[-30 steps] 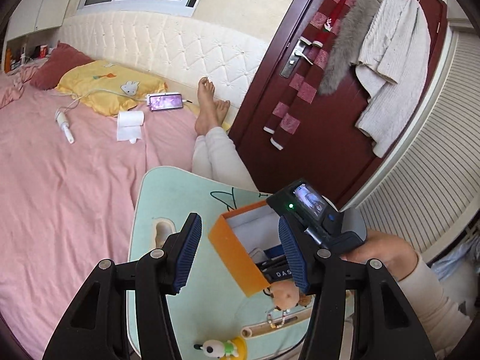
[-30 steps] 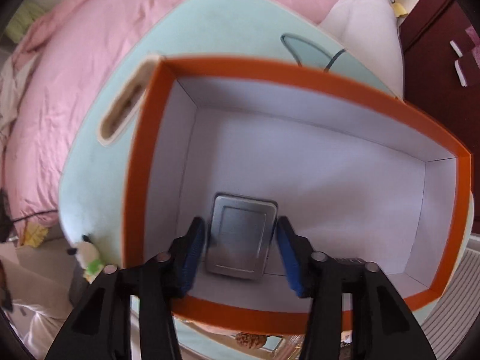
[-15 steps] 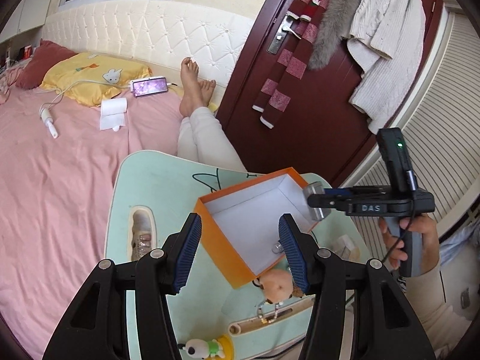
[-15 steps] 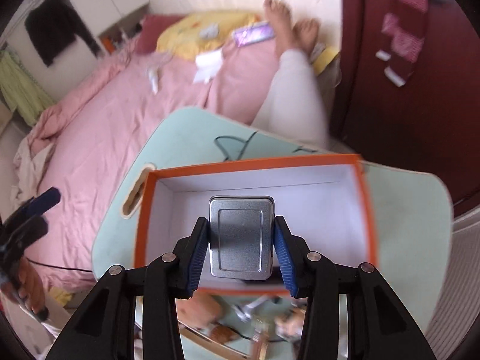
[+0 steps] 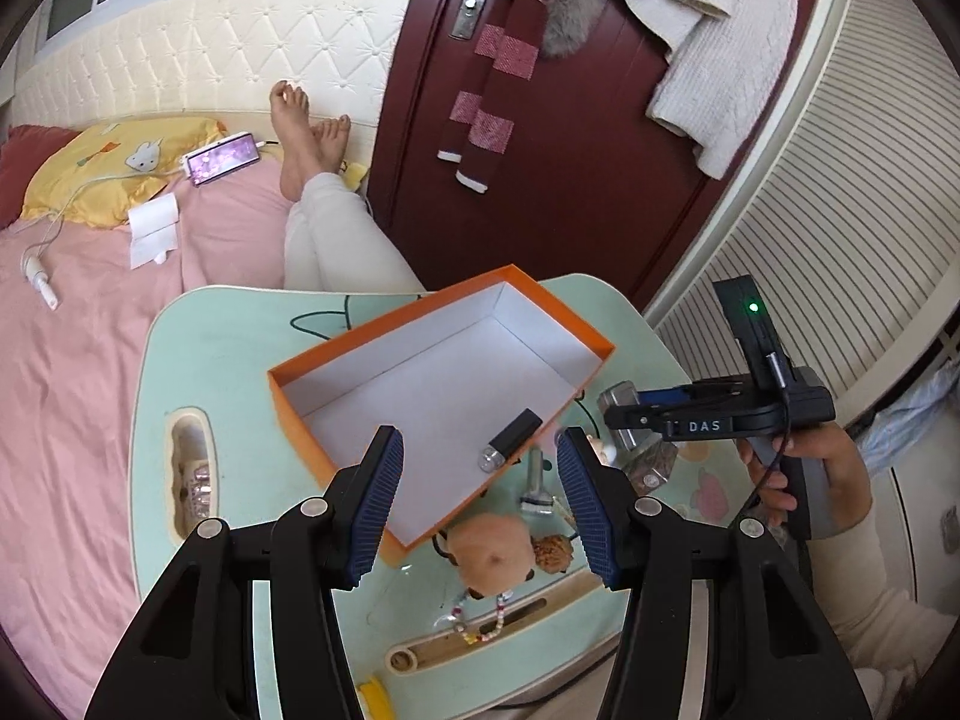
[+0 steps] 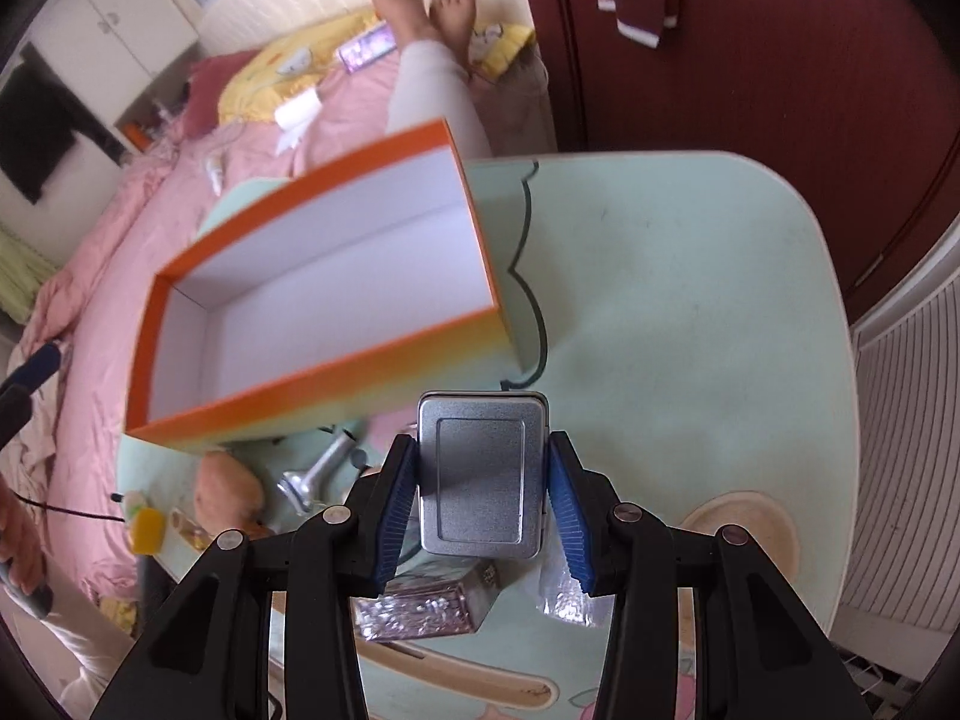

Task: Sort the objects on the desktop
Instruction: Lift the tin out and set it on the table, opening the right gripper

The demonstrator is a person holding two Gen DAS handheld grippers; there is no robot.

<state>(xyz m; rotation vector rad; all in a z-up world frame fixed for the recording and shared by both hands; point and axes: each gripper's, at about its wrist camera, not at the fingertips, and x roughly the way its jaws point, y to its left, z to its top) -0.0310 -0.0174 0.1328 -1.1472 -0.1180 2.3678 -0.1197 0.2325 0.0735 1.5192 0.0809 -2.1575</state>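
An orange box [image 5: 300, 414] with a white inside lies on the mint-green table [image 5: 228, 354]; a small black stick with a clear tip [image 5: 513, 438] rests in it. My left gripper [image 5: 483, 504] hovers open over the box's near corner, nothing between its fingers. My right gripper [image 6: 483, 444] is shut on a flat silver tin [image 6: 480, 480], held above the table just right of the box [image 6: 300, 384]. From the left wrist view the tin [image 5: 618, 399] shows in the right gripper [image 5: 624, 417] beside the box's right end.
A peach plush keychain [image 5: 492, 558], a silver razor [image 5: 534, 480] and a bead strand [image 5: 480, 630] lie by the box's near side. A shiny packet [image 6: 420, 606] and foil [image 6: 564, 594] sit under the tin. A person's legs [image 5: 336, 240] rest on the pink bed behind.
My right gripper has carried the tin up out of the box and to the box's right side, still gripping it. The left gripper has shifted closer over the box.
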